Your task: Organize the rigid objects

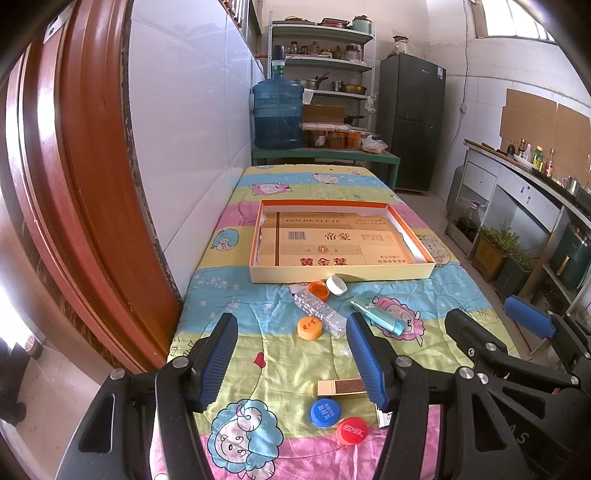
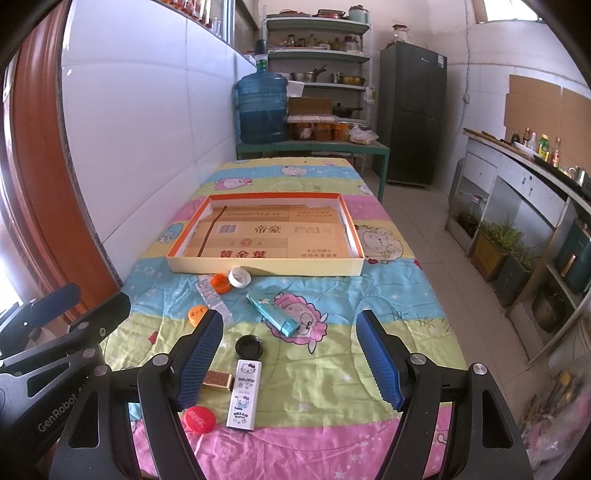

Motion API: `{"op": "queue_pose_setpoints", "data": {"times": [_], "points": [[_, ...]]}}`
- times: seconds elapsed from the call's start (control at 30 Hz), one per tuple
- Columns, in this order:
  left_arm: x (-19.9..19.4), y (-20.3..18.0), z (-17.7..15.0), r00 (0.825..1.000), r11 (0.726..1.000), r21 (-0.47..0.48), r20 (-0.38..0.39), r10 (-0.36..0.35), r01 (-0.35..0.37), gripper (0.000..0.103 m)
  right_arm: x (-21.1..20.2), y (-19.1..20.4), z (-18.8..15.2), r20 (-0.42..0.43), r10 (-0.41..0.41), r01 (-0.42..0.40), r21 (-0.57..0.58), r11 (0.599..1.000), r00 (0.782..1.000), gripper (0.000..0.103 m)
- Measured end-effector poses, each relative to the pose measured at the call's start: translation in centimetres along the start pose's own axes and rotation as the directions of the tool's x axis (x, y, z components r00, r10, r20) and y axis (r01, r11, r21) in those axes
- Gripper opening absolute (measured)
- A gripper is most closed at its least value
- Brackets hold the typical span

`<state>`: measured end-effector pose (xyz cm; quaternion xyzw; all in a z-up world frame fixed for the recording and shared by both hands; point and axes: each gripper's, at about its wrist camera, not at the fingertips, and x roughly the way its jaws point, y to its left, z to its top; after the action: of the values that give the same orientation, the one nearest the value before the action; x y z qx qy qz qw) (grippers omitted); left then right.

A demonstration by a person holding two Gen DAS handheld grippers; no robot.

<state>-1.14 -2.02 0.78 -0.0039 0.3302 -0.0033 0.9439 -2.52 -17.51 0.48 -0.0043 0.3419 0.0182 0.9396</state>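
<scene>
Kitchen table (image 1: 461,295) under cartoon cloth; shallow box (image 1: 341,275); both hand-held grippers, left (image 1: 291,360) and right (image 2: 290,356), released.

Bright daylight from high windows (image 1: 517,18), soft shadows, strong fisheye bending and dark vignetted corners.

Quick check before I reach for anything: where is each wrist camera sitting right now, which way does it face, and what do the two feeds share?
Left wrist: low over the table's near end, facing the tray; the open left gripper frames it, and the right gripper shows at right.
Right wrist: beside it, facing the same way; the open right gripper is in the foreground, the left gripper at left.
Shared: tray, teal lighter, red cap.
</scene>
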Motion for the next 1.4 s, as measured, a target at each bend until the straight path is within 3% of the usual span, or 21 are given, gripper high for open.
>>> {"op": "queue_pose_setpoints", "data": {"times": [0.63, 0.97, 1.23, 1.4], "points": [[0.6, 0.7, -0.6, 1.000, 0.999, -0.032, -0.005, -0.009, 0.009, 0.061, 0.6, -0.1, -0.7, -0.023, 0.001, -0.001, 0.000, 1.000, 1.000, 0.076], [3.0, 3.2, -2.5, 0.999, 0.996, -0.086, -0.032, -0.017, 0.015, 0.061, 3.2, 0.2, -3.1, -0.108, 0.009, -0.010, -0.017, 1.000, 0.994, 0.076], [4.5, 4.5, -4.3, 0.997, 0.996, -0.087, -0.066, -0.035, 0.029, 0.061, 5.9, 1.7, -5.6, -0.207, 0.058, -0.067, -0.035, 0.997, 0.977, 0.076], [5.0, 4.3, -5.4, 0.994, 0.996, -0.069, -0.087, -0.070, 0.064, 0.062, 7.3, 2.2, -6.5, -0.248, 0.071, -0.084, -0.045, 0.995, 0.966, 0.065]]}}
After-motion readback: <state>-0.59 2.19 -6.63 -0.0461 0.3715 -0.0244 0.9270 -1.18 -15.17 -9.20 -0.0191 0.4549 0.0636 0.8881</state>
